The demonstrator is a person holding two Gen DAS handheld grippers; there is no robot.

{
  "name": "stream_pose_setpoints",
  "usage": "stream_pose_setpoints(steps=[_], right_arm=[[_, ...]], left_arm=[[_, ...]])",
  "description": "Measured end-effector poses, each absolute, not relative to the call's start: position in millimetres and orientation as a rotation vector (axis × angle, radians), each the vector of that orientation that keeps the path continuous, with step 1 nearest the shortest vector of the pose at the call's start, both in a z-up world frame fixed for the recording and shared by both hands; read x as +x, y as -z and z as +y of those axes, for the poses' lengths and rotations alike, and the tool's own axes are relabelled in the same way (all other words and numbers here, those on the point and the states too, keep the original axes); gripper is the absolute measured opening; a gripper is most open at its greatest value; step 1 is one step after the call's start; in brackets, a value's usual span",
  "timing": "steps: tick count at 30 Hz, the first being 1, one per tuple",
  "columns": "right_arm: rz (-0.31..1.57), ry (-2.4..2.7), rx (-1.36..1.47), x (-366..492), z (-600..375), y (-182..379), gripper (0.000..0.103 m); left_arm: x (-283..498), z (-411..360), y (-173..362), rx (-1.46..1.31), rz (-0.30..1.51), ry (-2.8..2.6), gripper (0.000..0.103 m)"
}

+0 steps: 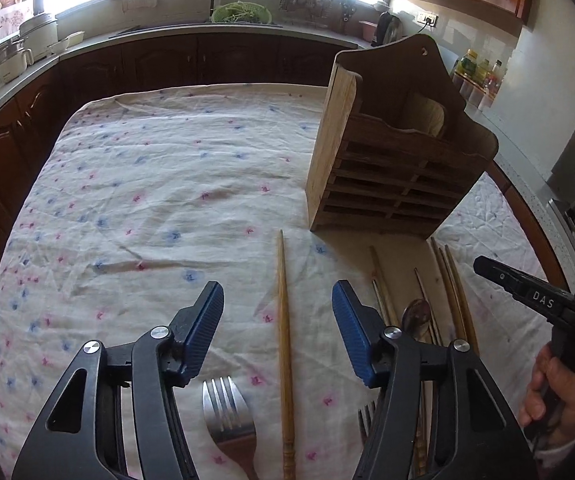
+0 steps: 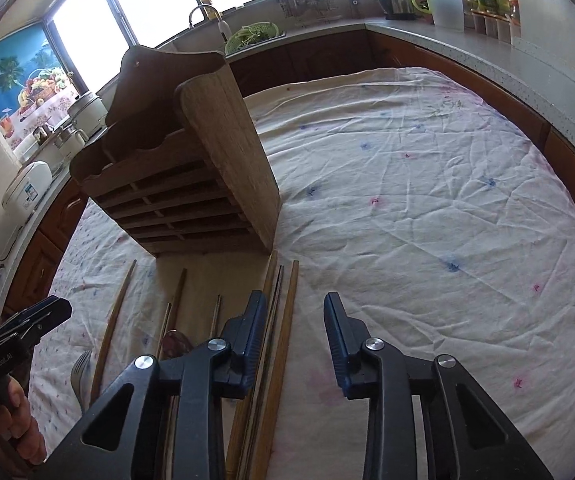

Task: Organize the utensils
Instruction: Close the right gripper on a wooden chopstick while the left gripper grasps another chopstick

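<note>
Both claws, left [image 1: 277, 332] and right [image 2: 295, 340], were held unclenched and empty over chopsticks [image 1: 285, 344] laid before the wooden rack [image 1: 391, 160] on the table [image 1: 147, 184].

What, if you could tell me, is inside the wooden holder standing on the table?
In the wooden holder, the one upper compartment that shows holds no utensils, only its pale inner wall. The slatted front hides the lower interior, so whether anything lies at the bottom cannot be seen.
</note>
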State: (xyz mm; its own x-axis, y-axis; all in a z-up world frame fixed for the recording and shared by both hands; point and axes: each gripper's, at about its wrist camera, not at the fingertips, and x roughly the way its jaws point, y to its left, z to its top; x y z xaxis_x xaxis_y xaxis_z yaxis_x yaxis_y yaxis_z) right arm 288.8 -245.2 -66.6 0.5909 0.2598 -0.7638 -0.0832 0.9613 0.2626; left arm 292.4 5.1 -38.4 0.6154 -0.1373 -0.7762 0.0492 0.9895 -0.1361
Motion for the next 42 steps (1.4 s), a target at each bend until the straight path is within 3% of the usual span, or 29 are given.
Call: stream_pose_setpoints(steps=[11, 19, 24, 29, 35, 42], right_arm=[[0.963, -0.211, 0.204, 320.9, -236.0, 82.7, 0.017], [0.972, -0.202, 0.14, 328.8, -223.5, 83.9, 0.017], [0.951, -0.182, 0.033, 327.4, -203.2, 83.9, 0.018], [0.936, -0.205, 0.058, 324.8, -209.1, 85.3, 0.005], [0.921, -0.267, 0.192, 310.1, -230.3, 73.2, 0.005], [0.808, -0.323, 0.247, 273.1, -244.8, 22.3, 0.005]], left_arm=[[337.0, -6.6, 72.9, -0.079, 1.008, 0.11, 0.04], [348.2, -12.9, 78.9, -0.043, 1.018, 0.102, 0.032], [348.0, -19.3, 80.5, -0.011, 1.013, 0.113, 0.006], [344.0, -18.4, 79.1, -0.046, 1.012, 0.141, 0.005], [319.1, -18.9, 53.3, -0.1, 0.966, 0.193, 0.005], [271.3, -11.7, -0.1, -0.184, 0.851, 0.264, 0.005]])
